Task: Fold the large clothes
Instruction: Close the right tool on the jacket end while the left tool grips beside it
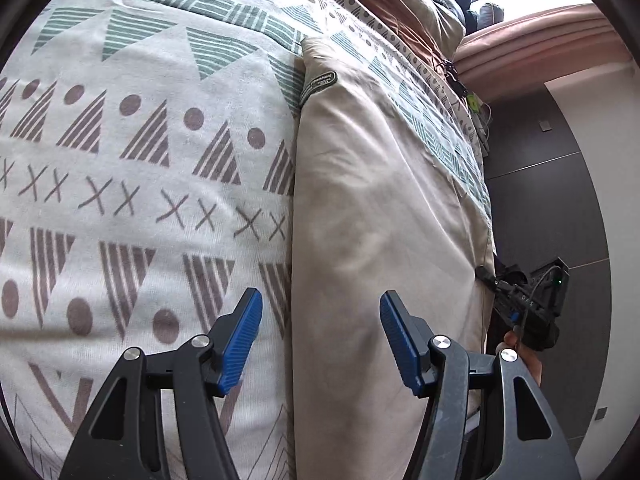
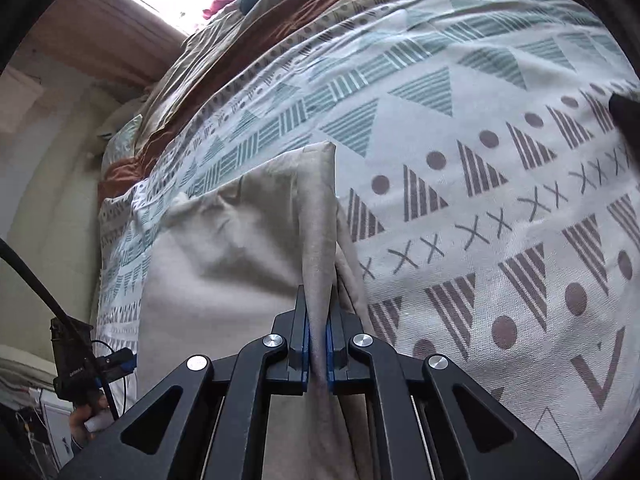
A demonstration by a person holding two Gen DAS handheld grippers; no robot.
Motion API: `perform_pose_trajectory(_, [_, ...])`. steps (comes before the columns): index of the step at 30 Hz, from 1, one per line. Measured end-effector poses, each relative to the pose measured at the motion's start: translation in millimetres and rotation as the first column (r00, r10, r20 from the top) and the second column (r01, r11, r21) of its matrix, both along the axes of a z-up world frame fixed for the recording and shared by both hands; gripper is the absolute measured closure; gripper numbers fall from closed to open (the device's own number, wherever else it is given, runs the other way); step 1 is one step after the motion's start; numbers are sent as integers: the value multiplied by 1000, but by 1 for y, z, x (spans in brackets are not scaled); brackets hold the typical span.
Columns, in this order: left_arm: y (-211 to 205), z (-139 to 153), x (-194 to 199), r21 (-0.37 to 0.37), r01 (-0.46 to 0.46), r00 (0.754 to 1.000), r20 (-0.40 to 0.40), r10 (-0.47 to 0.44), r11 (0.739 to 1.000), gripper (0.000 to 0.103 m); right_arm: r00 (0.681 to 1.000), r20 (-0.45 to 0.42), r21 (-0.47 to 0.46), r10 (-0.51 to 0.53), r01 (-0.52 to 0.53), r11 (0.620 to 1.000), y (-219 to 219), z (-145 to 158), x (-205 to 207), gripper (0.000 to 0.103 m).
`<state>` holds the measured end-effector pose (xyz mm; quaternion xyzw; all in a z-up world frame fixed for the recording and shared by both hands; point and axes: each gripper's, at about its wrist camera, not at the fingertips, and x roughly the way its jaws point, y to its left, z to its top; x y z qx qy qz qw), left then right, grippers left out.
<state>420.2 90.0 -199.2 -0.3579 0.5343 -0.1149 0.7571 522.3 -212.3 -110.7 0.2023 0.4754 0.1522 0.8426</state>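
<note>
A beige garment lies folded lengthwise on the patterned bedspread, with a dark label near its far end. My left gripper is open, just above the garment's near left edge, holding nothing. In the right wrist view the same beige garment lies on the bedspread. My right gripper is shut on a raised fold of the garment's edge, which stands up between the blue pads.
A brown and tan quilt is bunched at the head of the bed. The bed edge and dark floor lie to the right in the left wrist view. The other hand-held gripper shows there and in the right wrist view.
</note>
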Motion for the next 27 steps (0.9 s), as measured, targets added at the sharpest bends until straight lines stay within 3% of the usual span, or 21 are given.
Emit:
perform_pose_trajectory(3, [-3,-1,9,9,10,1000,0,-10,1000,41,1000,-11,29,4,-4,1000,0,4,0,93])
perform_pose_trajectory(5, [-4,-2,14,9,12,1000,1,-12,1000,41,1000,-16,4,-4,4,1000,-5,9,-3,76])
perform_pose_trajectory(7, [-4,-4,17,6,15,1000,4,-15,1000,41,1000,-2,2,-3,3,1000,-11,14,-6,25])
perform_pose_trajectory(9, [-5,-5,19,4,15,1000,7,-15,1000,41,1000,2,31,-3,3,1000,-20,16,-8,23])
perform_pose_trajectory(14, [-7,-6,31,3,0,1000,17,0,1000,41,994,-89,164,64,-49,985,-38,-8,2,23])
perform_pose_trajectory(21, [-9,-2,48,41,-8,999,32,7,999,41,977,-156,286,144,-95,953,-29,-32,42,23])
perform_pose_trajectory(27, [-13,-1,76,85,-2,999,38,-2,996,41,959,-206,335,195,-119,935,-7,-52,84,40])
